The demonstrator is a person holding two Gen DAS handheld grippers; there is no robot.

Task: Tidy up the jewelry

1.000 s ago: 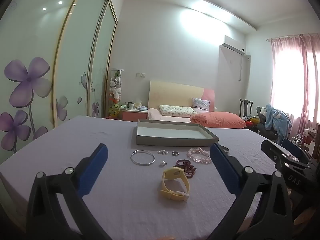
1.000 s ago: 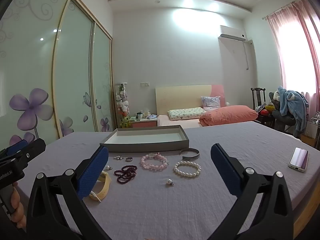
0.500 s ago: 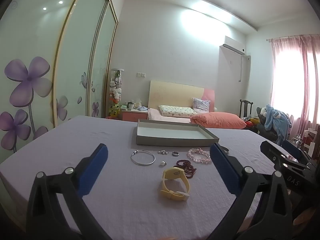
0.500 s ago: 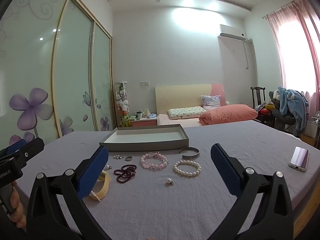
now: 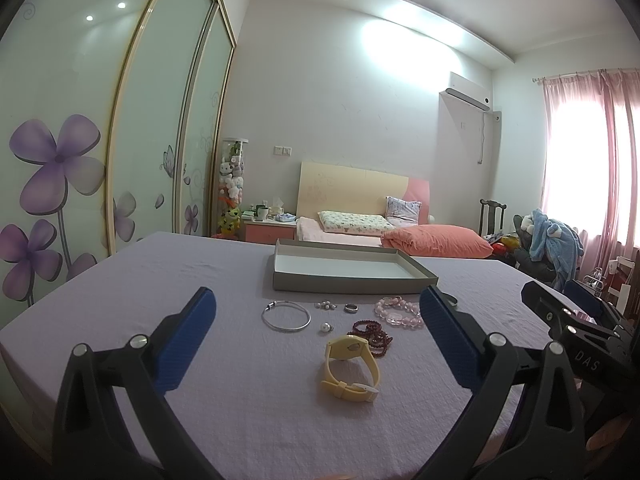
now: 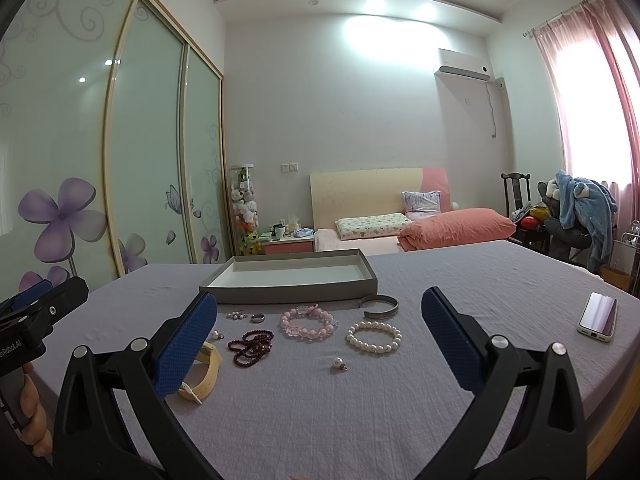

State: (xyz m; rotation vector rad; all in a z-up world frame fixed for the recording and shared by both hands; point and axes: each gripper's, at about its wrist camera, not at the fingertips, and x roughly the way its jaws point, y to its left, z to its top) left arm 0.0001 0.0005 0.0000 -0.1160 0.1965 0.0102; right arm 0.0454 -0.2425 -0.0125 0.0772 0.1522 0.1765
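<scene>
So far nothing is sorted: my left gripper (image 5: 316, 344) and right gripper (image 6: 318, 344) gape wide, empty; jewelry lies mid-frame before the bare tray (image 6: 288, 294).

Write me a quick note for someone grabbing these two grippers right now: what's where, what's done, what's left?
Left gripper: open, holding nothing, facing the yellow watch.
Right gripper: open, holding nothing, facing the pearl bracelet.
The grey tray at the back has nothing in it.
On the purple cloth in front of it: silver bangle, pink bead bracelet, dark red beads, silver cuff, ring, small earrings.
Done: nothing. Left: every piece.
</scene>
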